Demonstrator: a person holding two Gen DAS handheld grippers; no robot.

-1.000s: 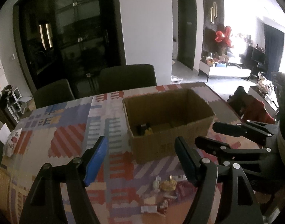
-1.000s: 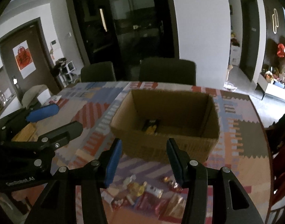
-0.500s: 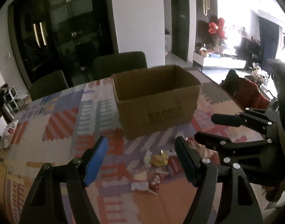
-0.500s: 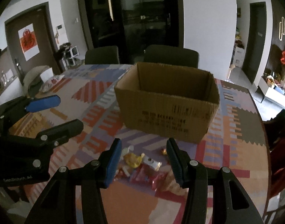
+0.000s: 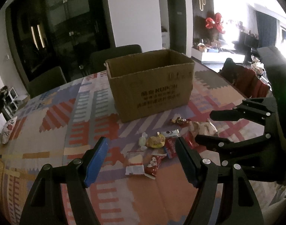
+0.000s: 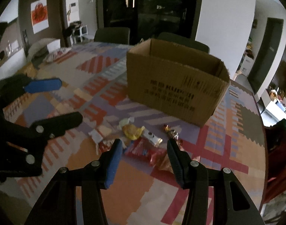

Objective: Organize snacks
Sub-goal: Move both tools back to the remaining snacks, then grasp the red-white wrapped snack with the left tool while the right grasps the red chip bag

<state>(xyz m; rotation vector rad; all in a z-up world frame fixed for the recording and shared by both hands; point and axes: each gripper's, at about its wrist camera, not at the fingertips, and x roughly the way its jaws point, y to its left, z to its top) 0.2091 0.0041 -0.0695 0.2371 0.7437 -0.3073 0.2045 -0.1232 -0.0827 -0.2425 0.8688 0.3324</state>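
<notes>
Through your left wrist camera, your left tool (image 5: 141, 159) fills the lower frame with its blue pads spread and nothing between them. Past them, at center, the snacks (image 5: 158, 150) lie in a loose pile on the patterned table (image 5: 49, 131): a yellow packet (image 5: 156, 141), a pale wrapped candy (image 5: 143, 140), red wrappers and a white pouch (image 5: 135, 164). The print on them is too small to read. Your right pad cuts off the pile's right edge. The cardboard box (image 5: 152, 90) stands behind the pile at upper center, open-topped; from this low angle its floor is hidden. Your right tool (image 5: 206, 127) enters from the right edge, dark against the window glare, over a crinkled bag that it partly covers.

Through your right wrist camera, the right tool (image 6: 144, 146) sits at lower center, pads apart and empty, its tips overlapping the near side of the snacks (image 6: 143, 140). A gold-wrapped candy (image 6: 172, 132) lies just beyond the right pad. The box (image 6: 176, 90) stands at upper center, its inside again out of sight. Your left tool (image 6: 66, 101) shows at the left edge, motion-blurred, spread wide.
</notes>
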